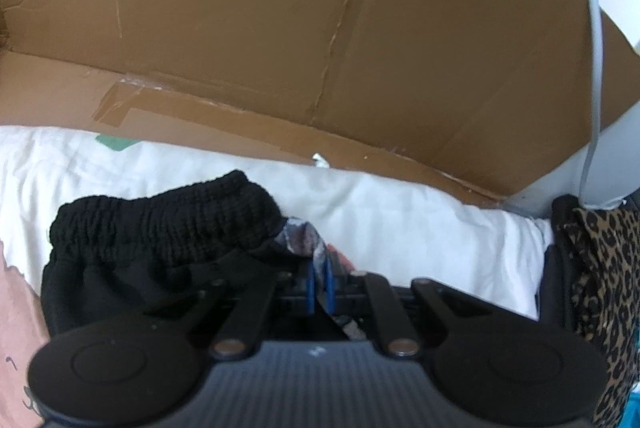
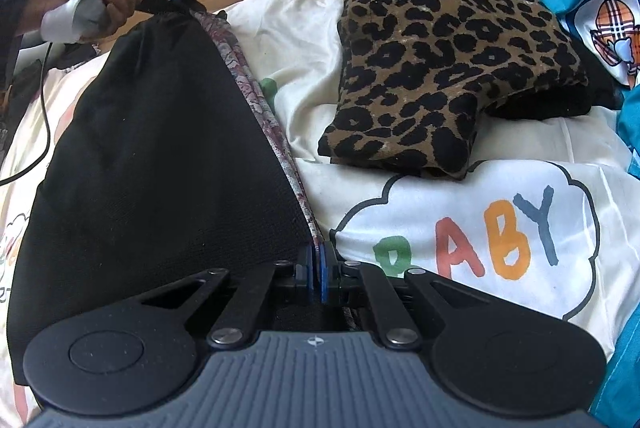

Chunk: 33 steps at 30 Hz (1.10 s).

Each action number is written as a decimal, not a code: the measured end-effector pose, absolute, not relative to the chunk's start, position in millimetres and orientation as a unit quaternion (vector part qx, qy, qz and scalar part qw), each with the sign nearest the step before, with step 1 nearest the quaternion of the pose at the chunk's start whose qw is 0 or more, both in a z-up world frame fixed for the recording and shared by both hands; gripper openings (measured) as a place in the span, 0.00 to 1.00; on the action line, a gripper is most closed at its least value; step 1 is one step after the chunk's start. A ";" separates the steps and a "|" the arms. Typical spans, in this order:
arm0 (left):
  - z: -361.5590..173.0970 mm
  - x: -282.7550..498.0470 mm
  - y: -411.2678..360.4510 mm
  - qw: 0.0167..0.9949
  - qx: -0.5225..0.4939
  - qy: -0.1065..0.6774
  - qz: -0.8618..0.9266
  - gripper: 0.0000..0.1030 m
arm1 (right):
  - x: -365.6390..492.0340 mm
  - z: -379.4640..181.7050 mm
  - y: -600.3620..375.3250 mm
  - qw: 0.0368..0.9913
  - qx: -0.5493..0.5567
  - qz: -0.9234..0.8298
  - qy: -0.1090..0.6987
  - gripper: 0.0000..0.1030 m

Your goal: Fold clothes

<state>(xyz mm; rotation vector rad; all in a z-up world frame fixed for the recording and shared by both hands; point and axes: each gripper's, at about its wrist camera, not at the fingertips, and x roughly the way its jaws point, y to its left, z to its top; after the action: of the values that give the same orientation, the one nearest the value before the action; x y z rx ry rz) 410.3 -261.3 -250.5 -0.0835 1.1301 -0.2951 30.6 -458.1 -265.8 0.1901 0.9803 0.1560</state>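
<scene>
Along the bed (image 2: 460,220), the black garment (image 2: 160,168) stretches lengthwise between both grippers, left gripper (image 1: 319,284) pinching its waistband end by the cardboard, right gripper (image 2: 317,278) clamped on the near end.

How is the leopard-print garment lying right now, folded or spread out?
Folded. The leopard-print garment sits as a compact, thick block with doubled edges on the white bedding, apart from the black garment.
</scene>
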 end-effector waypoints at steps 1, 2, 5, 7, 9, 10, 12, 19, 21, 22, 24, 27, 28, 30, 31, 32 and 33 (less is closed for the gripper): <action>-248.4 409.8 -262.4 0.834 -0.042 0.532 -0.140 0.06 | 30.6 -265.7 -458.3 0.875 0.091 0.075 0.470 0.01; -246.4 409.2 -263.5 0.834 -0.044 0.531 -0.141 0.06 | 30.6 -265.9 -458.5 0.874 0.092 0.075 0.471 0.01; -245.8 411.0 -271.5 0.835 -0.030 0.529 -0.145 0.06 | 30.6 -266.8 -458.9 0.873 0.098 0.072 0.471 0.01; -249.0 413.8 -276.6 0.834 -0.020 0.531 -0.147 0.06 | 30.5 -266.9 -459.0 0.873 0.101 0.071 0.472 0.01; -255.8 417.8 -281.8 0.832 -0.013 0.535 -0.149 0.06 | 30.3 -266.8 -459.2 0.872 0.101 0.070 0.473 0.01; -260.7 419.7 -282.9 0.830 -0.014 0.538 -0.148 0.06 | 30.4 -267.1 -459.9 0.871 0.103 0.068 0.475 0.02; -270.8 423.4 -284.8 0.826 -0.018 0.544 -0.145 0.06 | 30.1 -267.5 -462.1 0.870 0.111 0.062 0.477 0.03; -257.9 422.6 -291.6 0.814 -0.002 0.559 -0.160 0.35 | 25.8 -259.2 -471.1 0.870 0.132 0.047 0.473 0.09; -245.2 418.6 -288.9 0.809 0.002 0.562 -0.170 0.42 | 25.2 -255.9 -472.9 0.871 0.138 0.042 0.470 0.09; -237.3 415.7 -286.7 0.809 0.008 0.561 -0.173 0.43 | 25.1 -254.0 -473.2 0.872 0.140 0.041 0.467 0.09; -224.1 410.9 -280.6 0.810 0.019 0.558 -0.181 0.43 | 25.1 -250.4 -473.9 0.875 0.142 0.038 0.461 0.09; -205.8 405.7 -262.0 0.812 0.026 0.553 -0.185 0.44 | 26.1 -245.8 -474.7 0.878 0.145 0.034 0.454 0.09; -200.3 404.3 -254.9 0.813 0.028 0.551 -0.187 0.44 | 26.7 -244.5 -474.9 0.879 0.146 0.033 0.453 0.09; -192.8 401.8 -239.4 0.816 0.037 0.545 -0.187 0.44 | 28.7 -243.4 -474.4 0.880 0.145 0.033 0.451 0.09; -189.1 400.6 -231.6 0.818 0.042 0.542 -0.187 0.44 | 29.7 -243.3 -473.5 0.880 0.144 0.032 0.452 0.09; -188.0 400.5 -223.3 0.819 0.048 0.540 -0.186 0.44 | 30.2 -243.2 -472.6 0.880 0.142 0.031 0.452 0.09; -187.1 399.6 -214.3 0.821 0.055 0.538 -0.181 0.44 | 30.6 -243.0 -471.7 0.881 0.140 0.030 0.452 0.09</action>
<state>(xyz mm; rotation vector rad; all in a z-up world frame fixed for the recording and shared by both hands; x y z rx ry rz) 399.6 -214.3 -187.1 0.1178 1.1446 -0.3857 30.6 -471.7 -243.0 0.2922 0.9413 0.0624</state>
